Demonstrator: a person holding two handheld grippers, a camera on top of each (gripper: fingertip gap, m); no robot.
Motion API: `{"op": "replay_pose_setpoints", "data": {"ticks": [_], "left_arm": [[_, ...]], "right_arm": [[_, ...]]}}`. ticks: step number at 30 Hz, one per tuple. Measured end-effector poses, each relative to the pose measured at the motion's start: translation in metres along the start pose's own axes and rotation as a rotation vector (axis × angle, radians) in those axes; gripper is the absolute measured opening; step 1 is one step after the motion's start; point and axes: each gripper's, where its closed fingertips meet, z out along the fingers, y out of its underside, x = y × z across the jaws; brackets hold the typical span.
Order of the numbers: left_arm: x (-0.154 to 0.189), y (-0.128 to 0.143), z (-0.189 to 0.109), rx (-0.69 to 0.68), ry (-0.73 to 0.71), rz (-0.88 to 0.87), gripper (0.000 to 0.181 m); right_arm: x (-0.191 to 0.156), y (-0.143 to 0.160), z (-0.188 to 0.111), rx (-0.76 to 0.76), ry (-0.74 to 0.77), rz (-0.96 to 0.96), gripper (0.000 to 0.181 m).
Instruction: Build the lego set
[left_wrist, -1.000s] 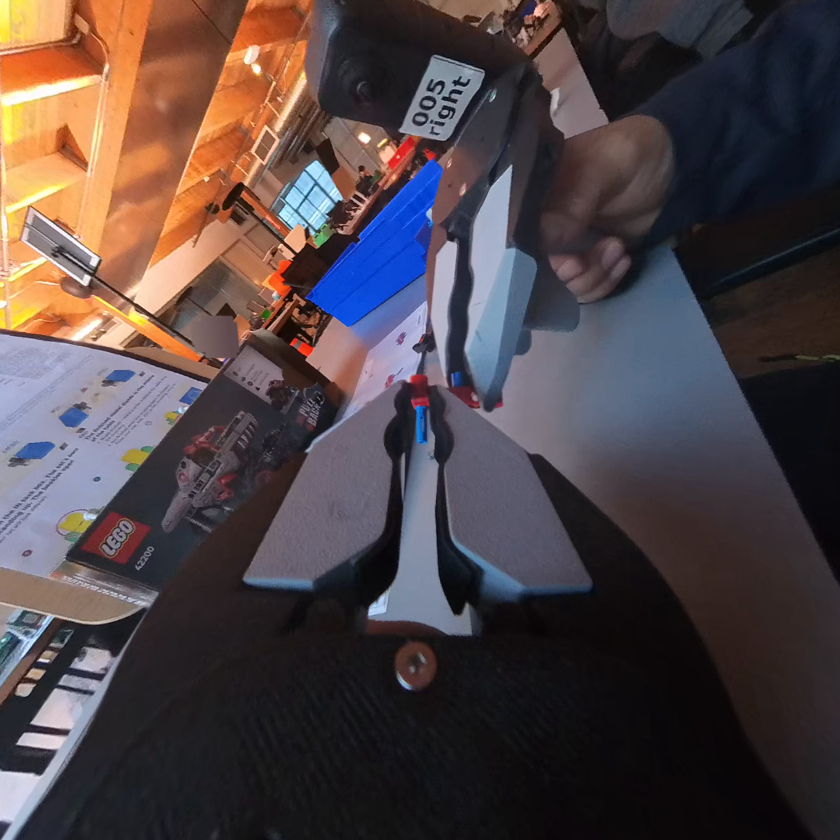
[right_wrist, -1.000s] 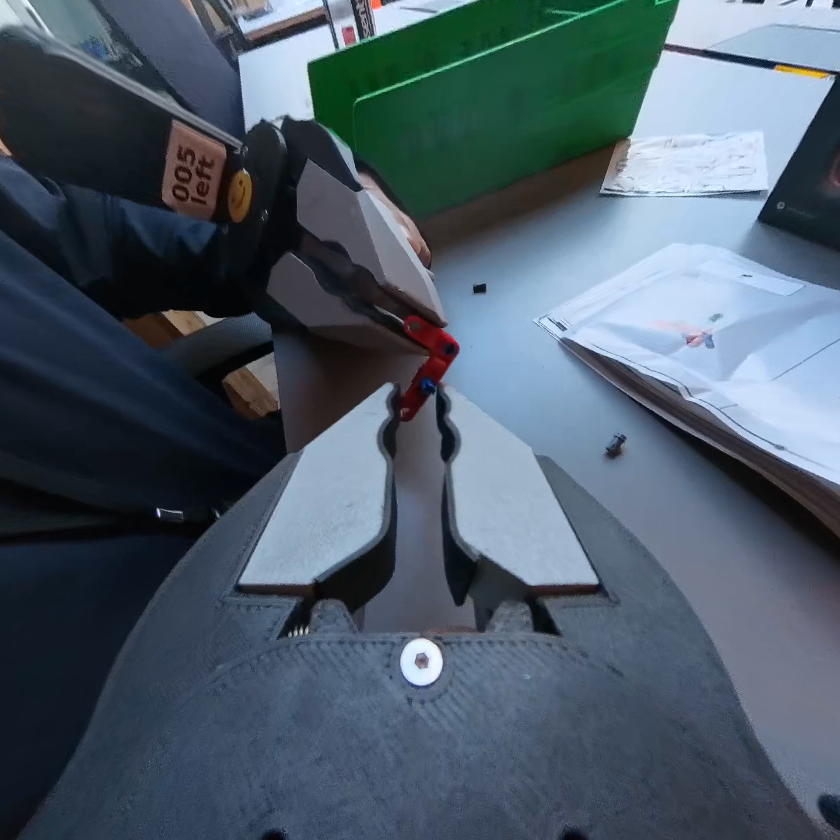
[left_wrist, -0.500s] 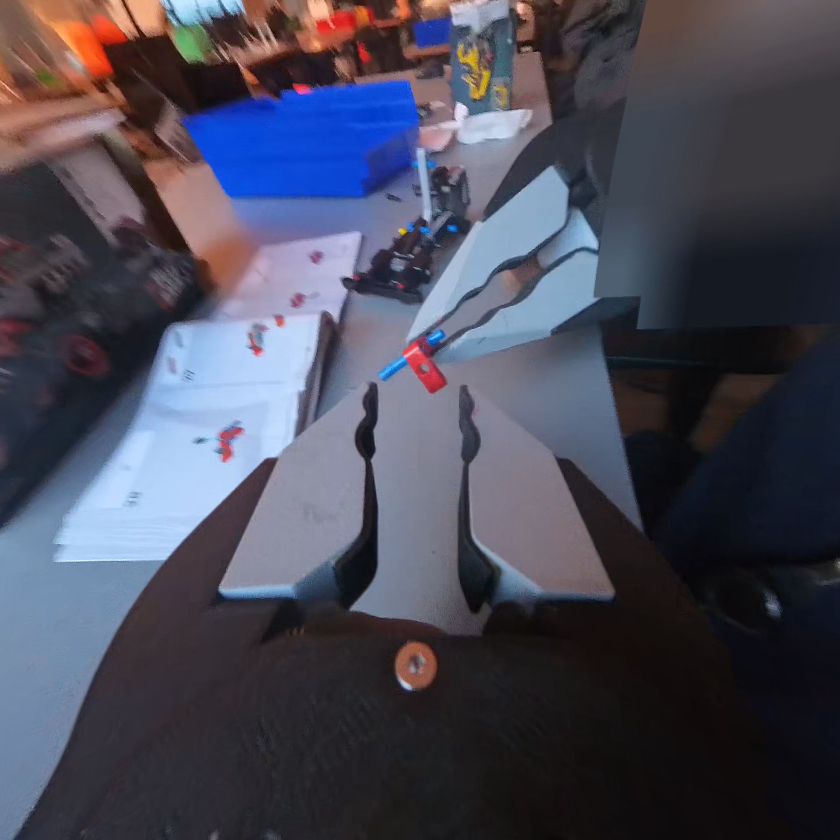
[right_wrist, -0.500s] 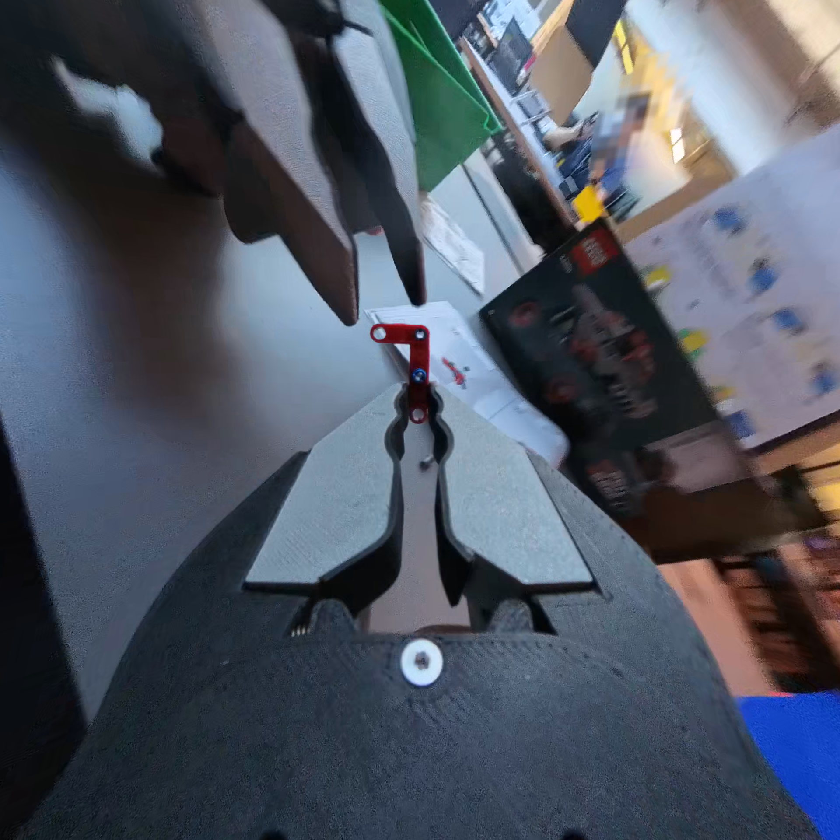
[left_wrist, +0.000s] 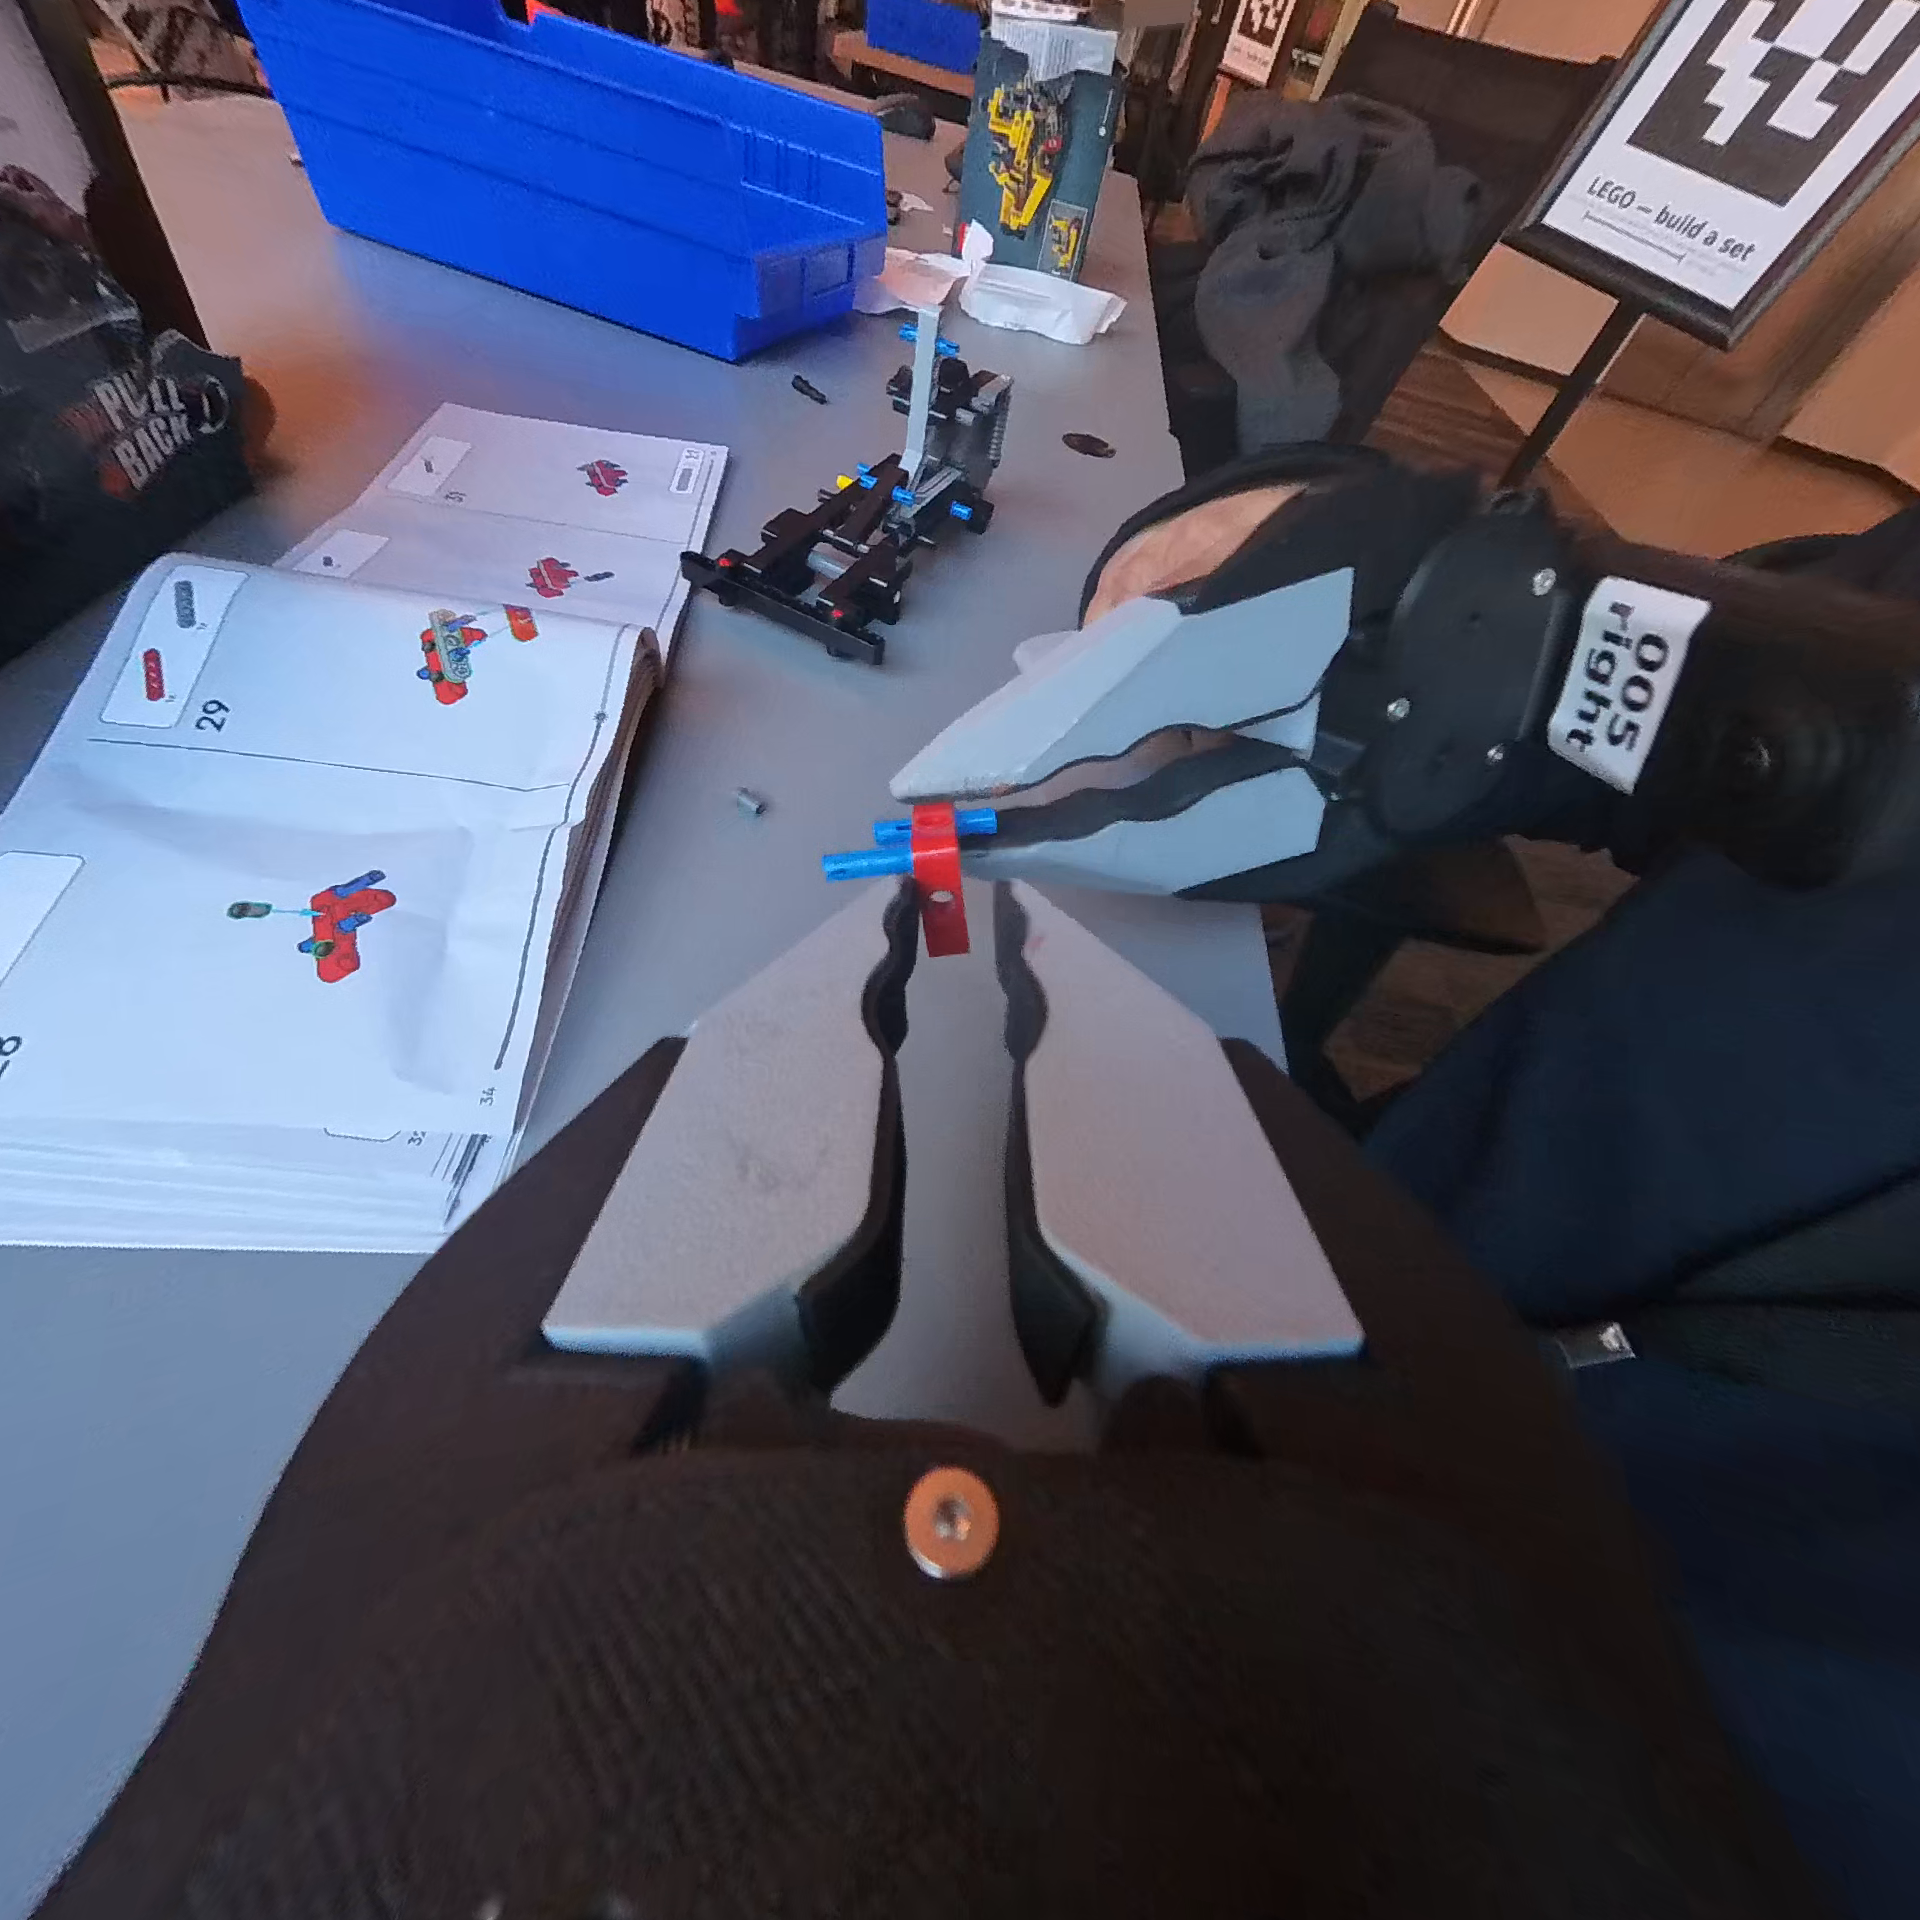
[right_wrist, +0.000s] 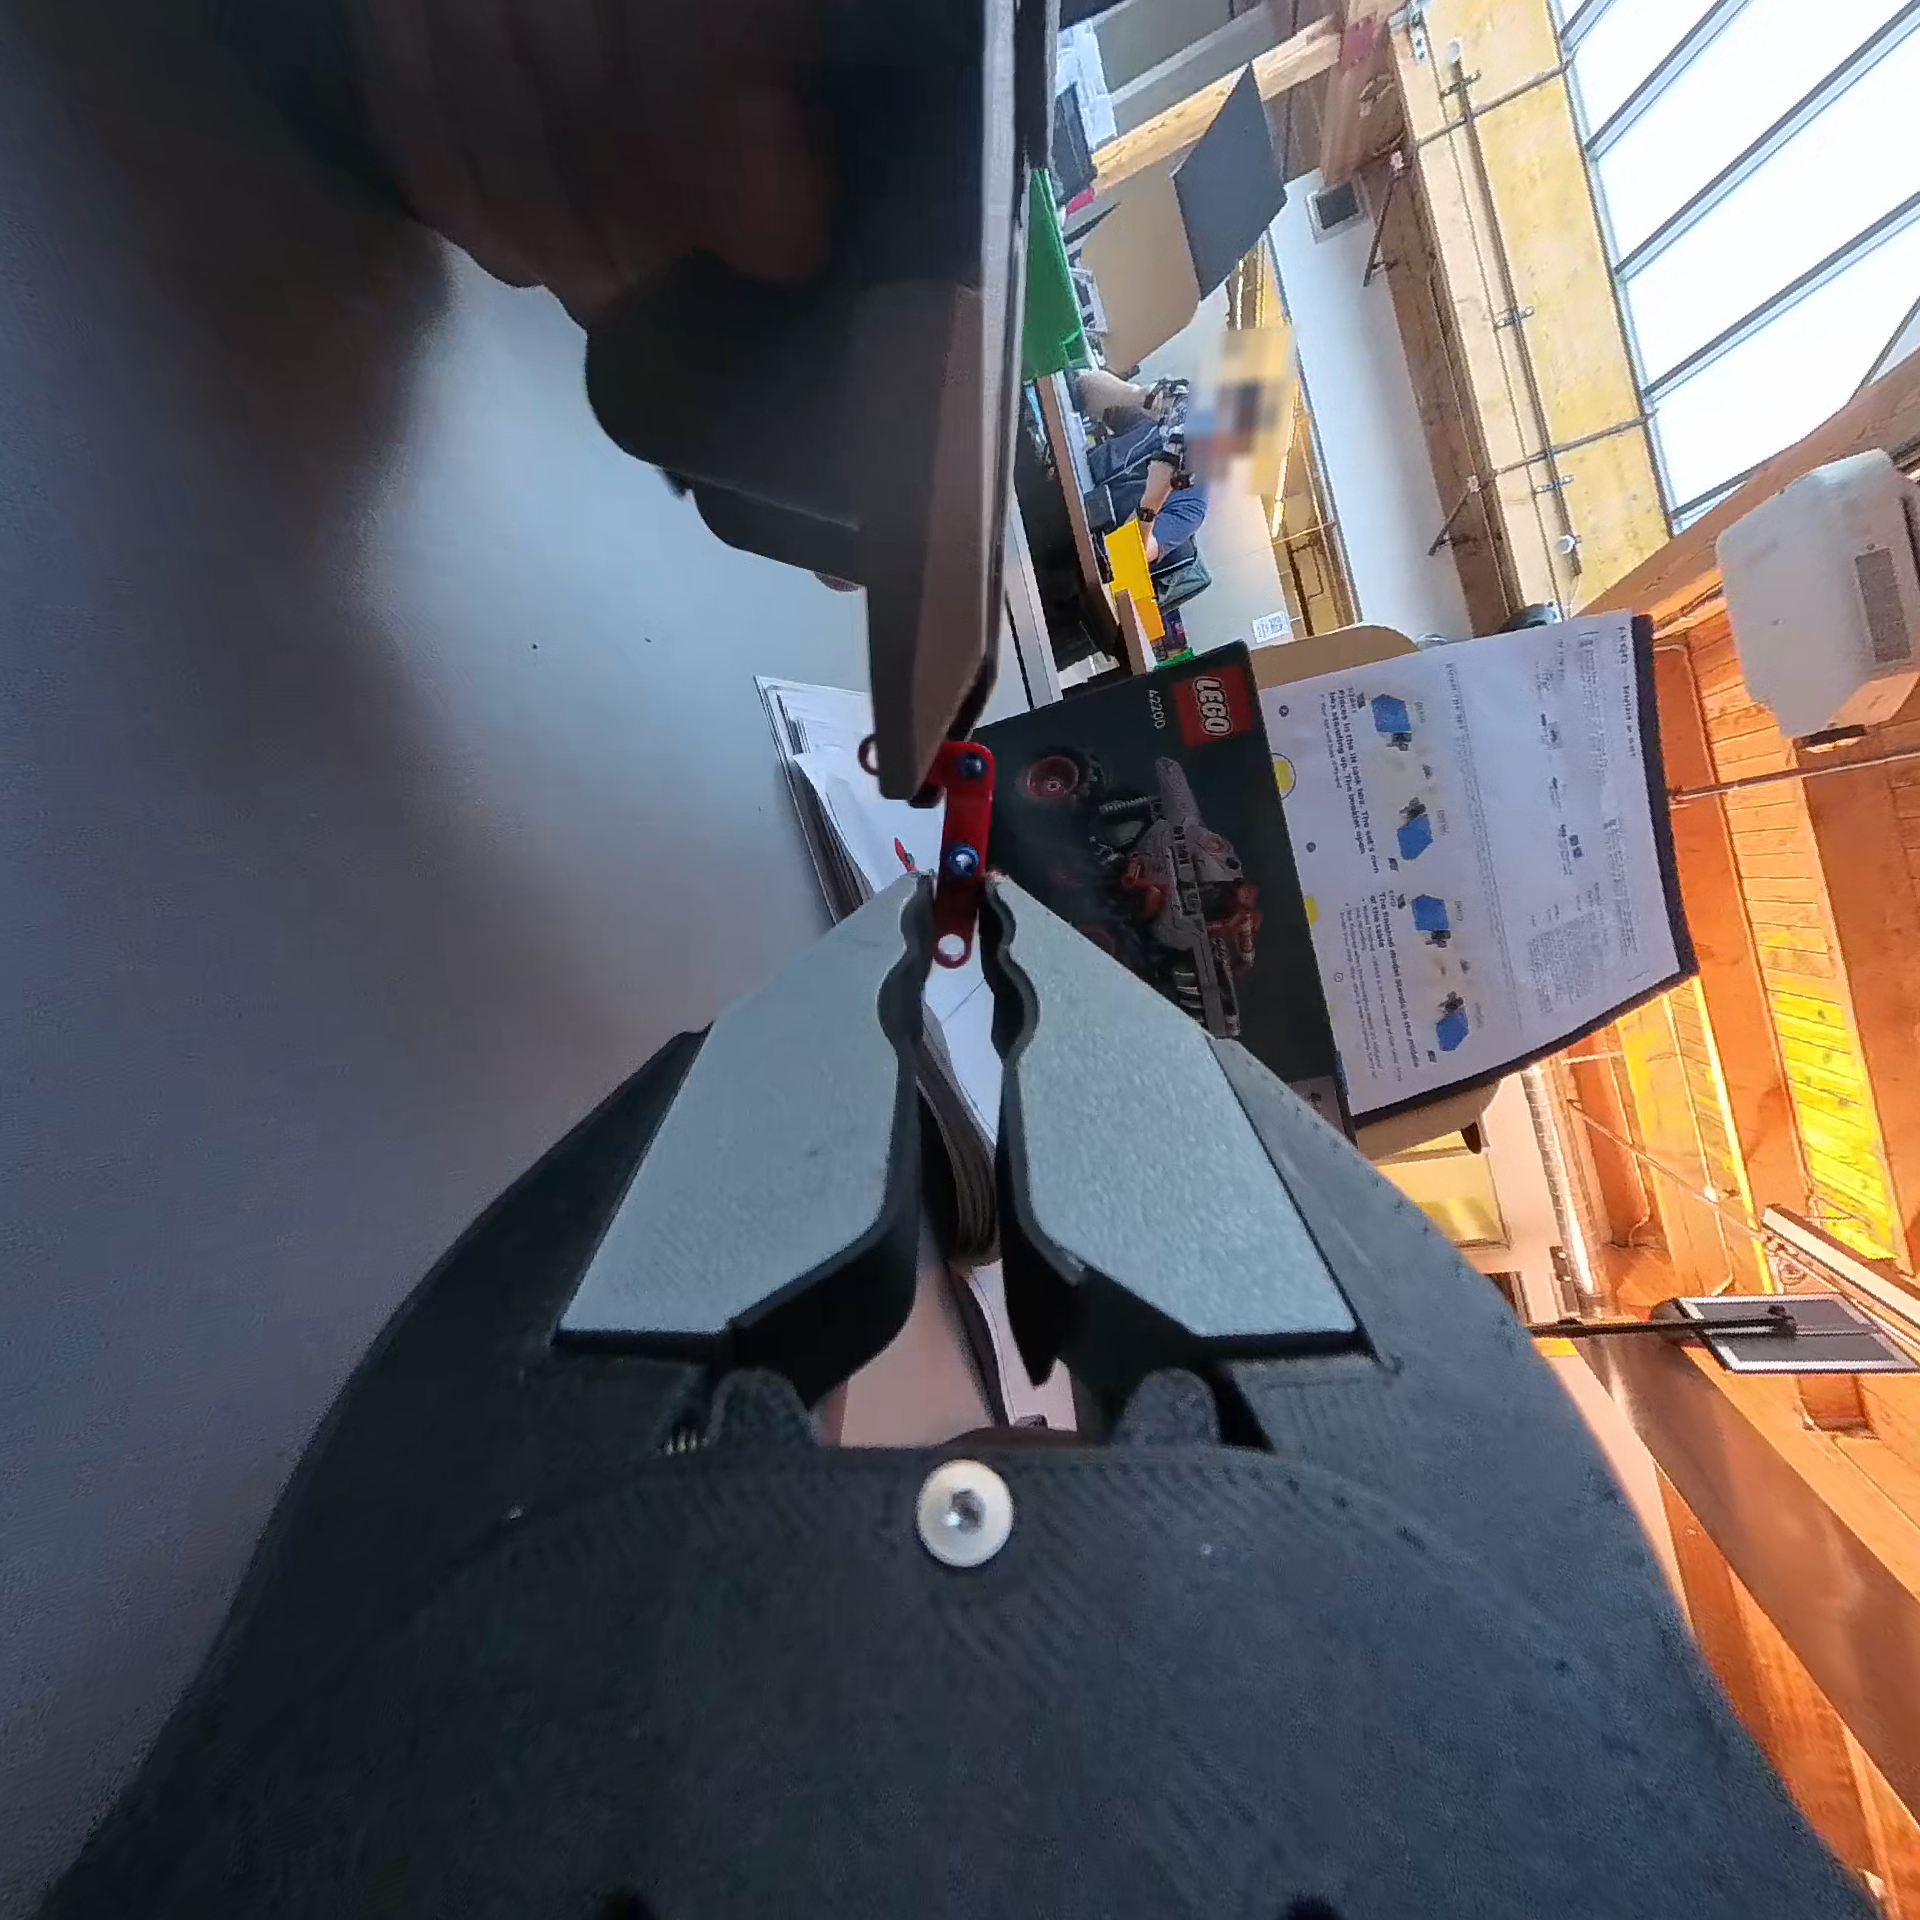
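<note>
Printed white sticker (left_wrist: 1626, 681) on right gripper (left_wrist: 920, 821). Numbered booklet (left_wrist: 312, 831) to its left, framed sign (left_wrist: 1714, 156) behind. Branded box (right_wrist: 1153, 831) ahead; wording withheld.

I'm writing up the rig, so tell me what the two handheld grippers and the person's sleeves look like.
Both grippers, left gripper and right gripper, have black ribbed bodies, a silver front screw, and flat grey wedge fingers with wavy black inner edges. The right one carries a white label. Sleeves are dark navy.

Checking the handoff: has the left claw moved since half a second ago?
Yes. In its own view the left claw has closed in on the red piece, which now sits between its tips; the booklet looms nearer.
</note>
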Motion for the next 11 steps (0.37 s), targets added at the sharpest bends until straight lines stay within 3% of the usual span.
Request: {"op": "replay_pose_setpoints", "data": {"ticks": [3, 5, 7, 11], "left_arm": [[-0.009, -0.001, -0.003, 0.005, -0.046, 0.026, 0.005], [-0.023, 0.007, -0.006, -0.067, -0.158, 0.207, 0.005], [-0.027, 0.017, -0.008, -0.134, -0.188, 0.315, 0.005], [-0.024, 0.015, -0.007, -0.122, -0.168, 0.342, 0.005]], "right_arm": [[-0.006, -0.001, 0.0, 0.026, -0.062, 0.055, 0.009], [-0.015, 0.005, -0.003, 0.033, -0.178, 0.159, 0.012], [-0.015, 0.028, -0.005, -0.033, -0.259, 0.315, 0.011], [-0.017, 0.09, -0.008, -0.289, -0.362, 0.737, 0.013]]}}
